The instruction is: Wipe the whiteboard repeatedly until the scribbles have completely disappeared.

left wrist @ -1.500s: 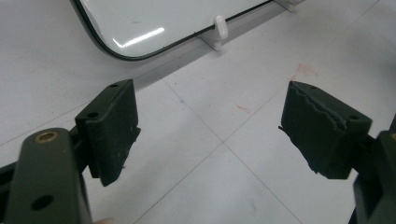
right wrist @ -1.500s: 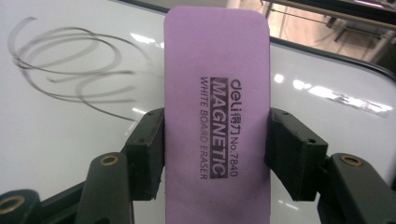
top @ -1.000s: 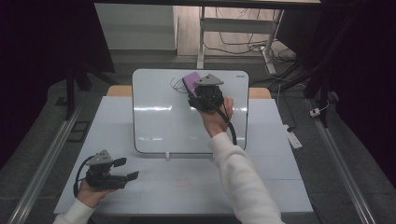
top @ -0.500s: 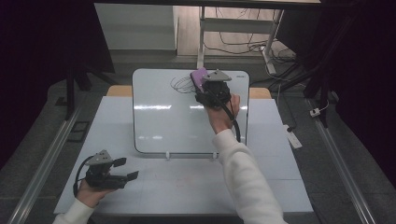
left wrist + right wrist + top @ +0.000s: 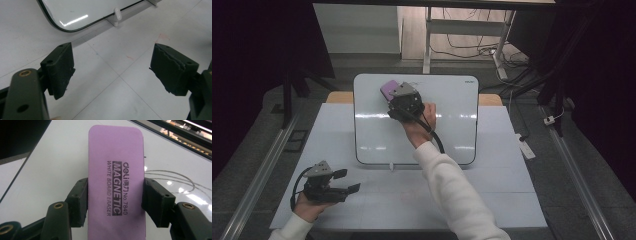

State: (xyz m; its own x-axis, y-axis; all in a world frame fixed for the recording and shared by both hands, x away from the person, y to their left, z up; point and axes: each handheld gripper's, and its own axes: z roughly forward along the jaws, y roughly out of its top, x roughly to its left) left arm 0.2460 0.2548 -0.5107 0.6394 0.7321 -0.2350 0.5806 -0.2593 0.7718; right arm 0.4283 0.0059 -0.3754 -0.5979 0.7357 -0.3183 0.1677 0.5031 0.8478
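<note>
Fingers [image 5: 155,202] of the right gripper [image 5: 115,202] pinch the long edges of one purple eraser [image 5: 116,170] across its middle, holding it flat against the upper left part of the single whiteboard [image 5: 452,130] – faint pen lines [image 5: 172,177] lie just to its side. Light and stiff-backed by the look of it, with smooth sides that could slip, the eraser seems best gripped just as it is – squarely across the narrow width. One other tool, the left gripper [image 5: 343,182], hovers low over the white table [image 5: 492,200] with jaws spread wide and nothing between them
</note>
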